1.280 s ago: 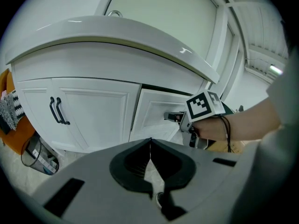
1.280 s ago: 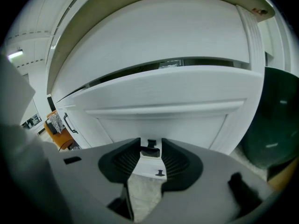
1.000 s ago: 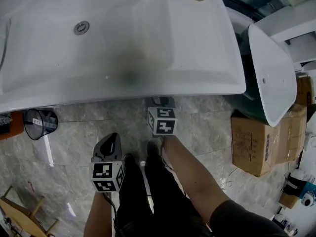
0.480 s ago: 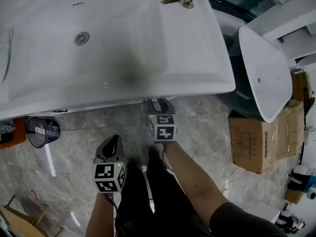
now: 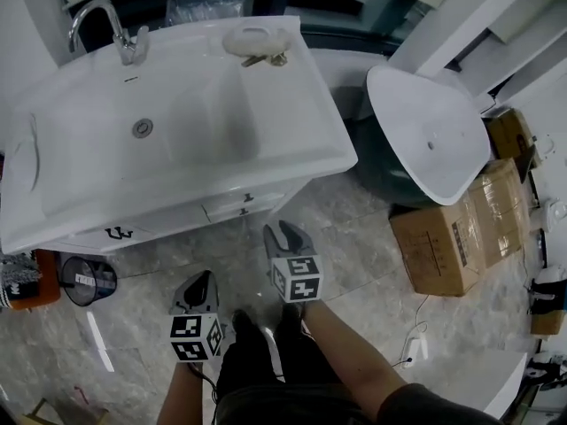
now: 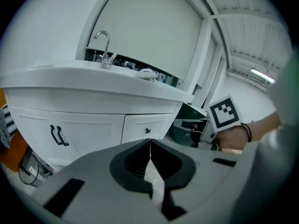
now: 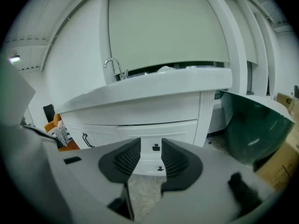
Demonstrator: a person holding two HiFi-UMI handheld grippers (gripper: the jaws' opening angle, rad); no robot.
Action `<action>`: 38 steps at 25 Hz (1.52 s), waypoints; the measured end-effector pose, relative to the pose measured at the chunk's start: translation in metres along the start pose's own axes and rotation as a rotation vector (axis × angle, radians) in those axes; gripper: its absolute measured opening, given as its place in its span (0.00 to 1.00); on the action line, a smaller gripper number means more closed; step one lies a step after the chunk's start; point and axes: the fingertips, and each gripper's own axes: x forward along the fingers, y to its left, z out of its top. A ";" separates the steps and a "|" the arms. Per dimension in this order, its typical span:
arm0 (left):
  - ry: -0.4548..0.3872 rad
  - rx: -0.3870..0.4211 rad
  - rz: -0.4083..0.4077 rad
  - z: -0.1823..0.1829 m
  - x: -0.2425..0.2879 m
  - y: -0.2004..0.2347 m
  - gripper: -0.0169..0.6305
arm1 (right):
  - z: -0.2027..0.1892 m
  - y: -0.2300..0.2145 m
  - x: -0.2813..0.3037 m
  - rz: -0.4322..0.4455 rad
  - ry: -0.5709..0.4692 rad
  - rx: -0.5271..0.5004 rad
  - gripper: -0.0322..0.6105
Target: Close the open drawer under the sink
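The sink (image 5: pixel 266 113) is glossy white ceramic with a rectangular bowl, a round metal drain and a curved chrome tap (image 5: pixel 104 23). Under its rim the flat white drawer (image 5: pixel 244 204) carries a small dark knob; its front looks level with the cabinet face. The left gripper (image 6: pixel 150 146) has its ribbed black jaws pressed together, with nothing between them. The right gripper (image 7: pixel 151 155) holds its jaws apart and empty, aimed at the drawer's knob. The grey floor tiles (image 5: pixel 354 264) are marbled. Print on the brown cardboard box (image 5: pixel 443 237) is too small to read.
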 end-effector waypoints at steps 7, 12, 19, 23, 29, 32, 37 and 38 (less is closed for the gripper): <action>-0.047 0.024 0.001 0.017 -0.045 -0.044 0.05 | 0.035 0.007 -0.092 0.066 -0.083 -0.036 0.23; -0.113 0.043 0.044 0.029 -0.072 -0.088 0.05 | 0.044 -0.008 -0.151 0.111 -0.137 -0.048 0.20; -0.198 0.078 0.094 0.021 -0.122 -0.179 0.05 | 0.028 -0.035 -0.244 0.186 -0.168 -0.061 0.15; -0.226 0.096 0.129 0.000 -0.146 -0.225 0.05 | 0.016 -0.048 -0.290 0.241 -0.190 -0.060 0.13; -0.229 0.083 0.164 -0.032 -0.172 -0.273 0.05 | 0.005 -0.062 -0.334 0.274 -0.196 -0.109 0.12; -0.219 0.084 0.181 -0.041 -0.179 -0.279 0.05 | -0.001 -0.061 -0.342 0.299 -0.194 -0.123 0.12; -0.208 0.067 0.204 -0.049 -0.177 -0.274 0.05 | -0.017 -0.055 -0.340 0.331 -0.163 -0.113 0.11; -0.212 0.065 0.207 -0.048 -0.177 -0.273 0.05 | -0.019 -0.052 -0.339 0.337 -0.161 -0.114 0.11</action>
